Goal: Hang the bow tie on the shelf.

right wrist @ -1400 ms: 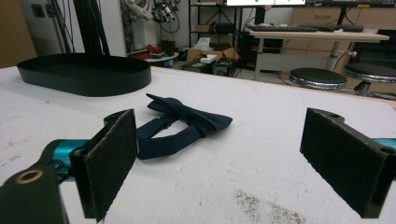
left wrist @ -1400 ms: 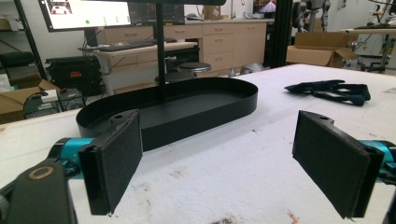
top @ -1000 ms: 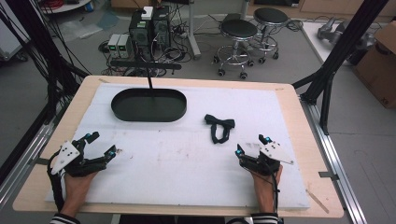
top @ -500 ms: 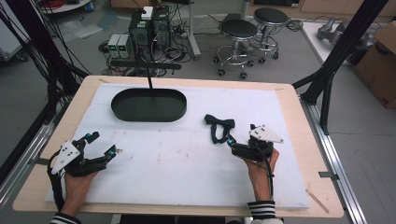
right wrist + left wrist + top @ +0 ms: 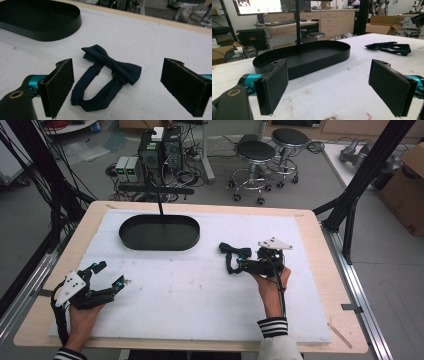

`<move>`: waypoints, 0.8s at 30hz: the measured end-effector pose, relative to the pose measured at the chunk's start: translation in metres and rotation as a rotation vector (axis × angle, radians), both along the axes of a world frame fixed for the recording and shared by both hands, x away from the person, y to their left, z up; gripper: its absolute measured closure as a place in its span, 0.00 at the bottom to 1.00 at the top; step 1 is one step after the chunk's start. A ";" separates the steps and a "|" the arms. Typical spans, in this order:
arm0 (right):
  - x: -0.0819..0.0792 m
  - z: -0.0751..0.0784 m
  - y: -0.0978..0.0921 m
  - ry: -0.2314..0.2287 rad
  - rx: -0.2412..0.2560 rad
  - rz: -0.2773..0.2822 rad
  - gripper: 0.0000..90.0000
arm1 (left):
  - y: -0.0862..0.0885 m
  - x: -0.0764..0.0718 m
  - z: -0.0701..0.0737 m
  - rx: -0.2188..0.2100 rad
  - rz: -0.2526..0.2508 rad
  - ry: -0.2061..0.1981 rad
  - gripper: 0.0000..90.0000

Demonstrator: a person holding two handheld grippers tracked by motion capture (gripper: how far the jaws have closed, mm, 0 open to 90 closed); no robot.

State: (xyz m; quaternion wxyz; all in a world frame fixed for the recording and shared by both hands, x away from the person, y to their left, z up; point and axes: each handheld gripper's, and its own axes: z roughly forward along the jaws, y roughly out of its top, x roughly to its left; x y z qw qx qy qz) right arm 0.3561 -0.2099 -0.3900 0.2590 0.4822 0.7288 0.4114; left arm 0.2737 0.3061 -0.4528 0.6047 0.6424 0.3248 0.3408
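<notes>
A dark navy bow tie (image 5: 230,255) with its strap looped lies on the white foam board, right of centre. My right gripper (image 5: 240,261) is open just to the tie's right, its jaws pointing at it. In the right gripper view the bow tie (image 5: 111,66) lies between and just beyond the spread pads, untouched. My left gripper (image 5: 111,273) rests open at the board's front left, holding nothing. In the left gripper view its gripper (image 5: 334,87) faces the black oval tray (image 5: 317,62), with the bow tie (image 5: 389,47) far off to the right.
The black oval tray (image 5: 159,245) sits at the back left of the white board (image 5: 190,290), and a thin black post (image 5: 161,207) rises at its far rim. The tray's rim (image 5: 62,32) also appears in the right gripper view. Stools and computers stand on the floor beyond the table.
My right gripper has moved away from the front edge, forward and left, up to the bow tie. The left gripper and the tie have stayed put.
</notes>
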 end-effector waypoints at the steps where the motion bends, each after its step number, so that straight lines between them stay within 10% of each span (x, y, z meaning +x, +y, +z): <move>1: 0.002 0.000 0.002 0.024 -0.001 -0.004 0.12 | 0.000 0.000 0.000 0.000 0.000 0.000 0.18; 13: 0.029 -0.003 0.021 0.183 -0.090 -0.024 0.20 | 0.000 0.000 0.000 0.003 -0.002 0.000 0.18; 24: 0.040 -0.016 0.018 0.322 -0.040 -0.048 0.23 | 0.000 0.000 0.000 0.004 -0.003 -0.001 0.18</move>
